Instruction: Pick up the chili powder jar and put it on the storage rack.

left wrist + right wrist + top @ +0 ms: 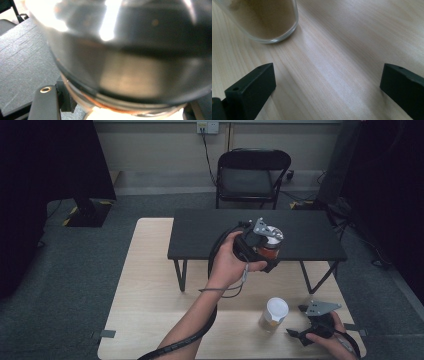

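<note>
Left gripper (270,251) clamps a jar (270,246) at frame centre, above the black shelf (200,237). Right gripper (300,320) rests with jaws apart at lower right, beside a glass (274,315) on the counter (150,295).

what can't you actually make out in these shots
- Left gripper, high view: the hand and the gripper's body cover most of the jar it grips, so its contents can't be named.
- Left gripper view: the jar sits too close, blurred with glare; any label is unreadable.
- Right gripper view: the glass is cut off by the top edge; its upper part is out of frame.
- High view: the right gripper is partly covered by the hand.
</note>
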`<state>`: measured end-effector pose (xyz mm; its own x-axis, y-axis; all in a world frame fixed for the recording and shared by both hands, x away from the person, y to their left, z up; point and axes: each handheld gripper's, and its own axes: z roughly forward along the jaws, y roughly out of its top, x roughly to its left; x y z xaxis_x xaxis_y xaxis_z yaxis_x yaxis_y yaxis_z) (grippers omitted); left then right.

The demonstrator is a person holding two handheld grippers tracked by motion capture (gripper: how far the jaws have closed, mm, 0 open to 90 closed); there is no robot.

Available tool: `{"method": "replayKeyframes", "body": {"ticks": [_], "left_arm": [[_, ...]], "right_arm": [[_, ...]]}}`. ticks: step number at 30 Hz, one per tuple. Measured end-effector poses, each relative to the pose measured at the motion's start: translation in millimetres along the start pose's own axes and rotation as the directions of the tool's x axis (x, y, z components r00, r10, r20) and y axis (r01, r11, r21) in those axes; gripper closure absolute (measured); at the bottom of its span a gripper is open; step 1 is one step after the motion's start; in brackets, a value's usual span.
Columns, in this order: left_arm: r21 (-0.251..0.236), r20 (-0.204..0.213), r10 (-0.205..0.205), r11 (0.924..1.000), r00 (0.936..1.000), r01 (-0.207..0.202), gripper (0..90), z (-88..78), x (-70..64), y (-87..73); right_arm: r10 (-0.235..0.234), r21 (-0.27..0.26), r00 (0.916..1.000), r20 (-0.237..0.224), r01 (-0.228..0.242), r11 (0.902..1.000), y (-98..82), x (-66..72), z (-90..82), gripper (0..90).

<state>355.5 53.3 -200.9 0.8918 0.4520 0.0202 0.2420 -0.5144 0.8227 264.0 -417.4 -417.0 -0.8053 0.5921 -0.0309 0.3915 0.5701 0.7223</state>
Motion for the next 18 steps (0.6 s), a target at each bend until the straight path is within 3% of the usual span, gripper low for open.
{"method": "replayKeyframes", "body": {"ticks": [15, 18], "left_arm": [[0.025, -0.066, -0.040, 0.9988, 0.9970, 0.042, 30.9, 15.6, 7.2, 8.8], [0.015, -0.073, -0.068, 0.9975, 0.9950, 0.069, 30.9, 18.0, 11.9, 4.8]], "right_arm": [[0.000, 0.000, 1.0000, 0.000, 0.000, 1.0000, 0.0, 0.0, 0.0, 0.0], [0.000, 0.000, 1.0000, 0.000, 0.000, 1.0000, 0.0, 0.0, 0.0, 0.0]]}}
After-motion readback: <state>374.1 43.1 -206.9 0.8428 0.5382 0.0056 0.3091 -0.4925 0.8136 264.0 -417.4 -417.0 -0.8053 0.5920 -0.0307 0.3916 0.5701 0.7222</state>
